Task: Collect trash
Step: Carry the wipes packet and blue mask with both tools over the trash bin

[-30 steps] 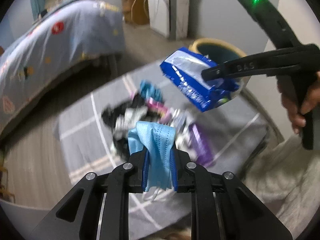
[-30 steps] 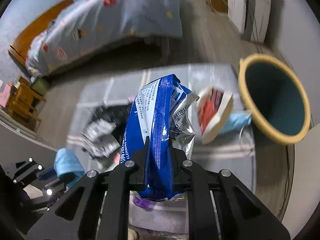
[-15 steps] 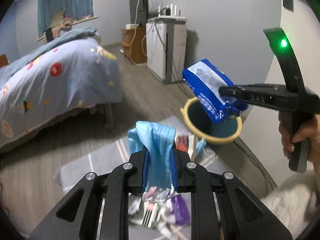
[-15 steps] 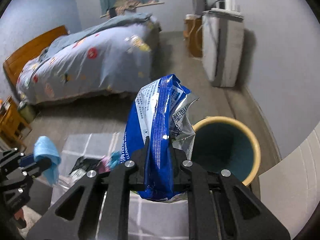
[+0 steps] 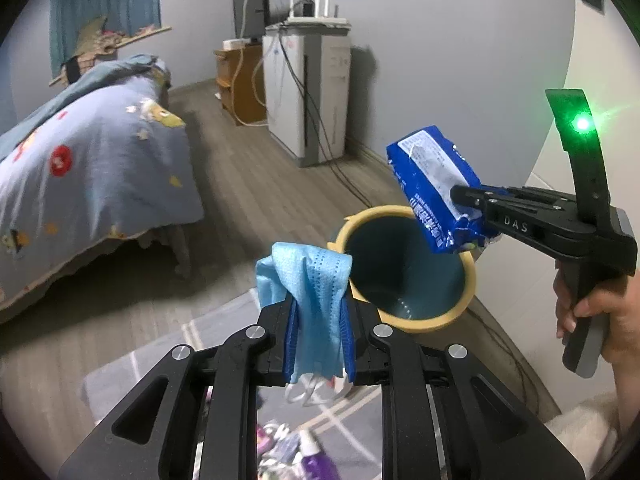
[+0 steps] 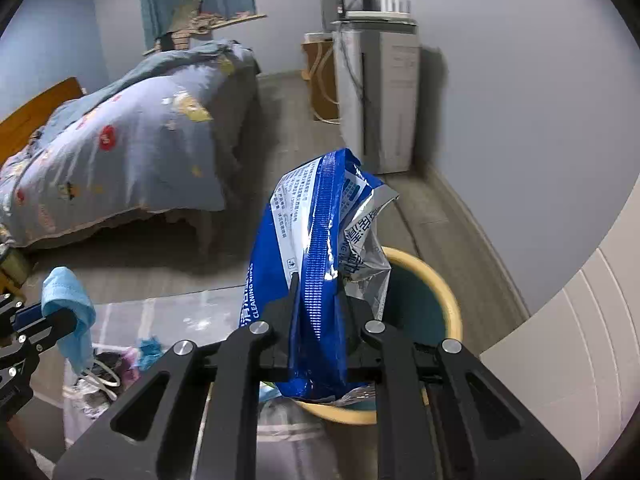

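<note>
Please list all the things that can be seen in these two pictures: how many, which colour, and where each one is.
crumpled blue and silver wipes packet: one, blue and silver, held over the bin's mouth.
pleated light-blue face mask: one, light blue, held left of the bin.
round bin with yellow rim: one, teal inside, on the floor near the wall.
mixed litter: several pieces, on the grey rug.
grey rug with pale lines: one, on the wooden floor.
bed with blue patterned duvet: one, left.
white appliance: one, at the wall.
left gripper: black, clamps the mask.
right gripper: black, clamps the packet.
</note>
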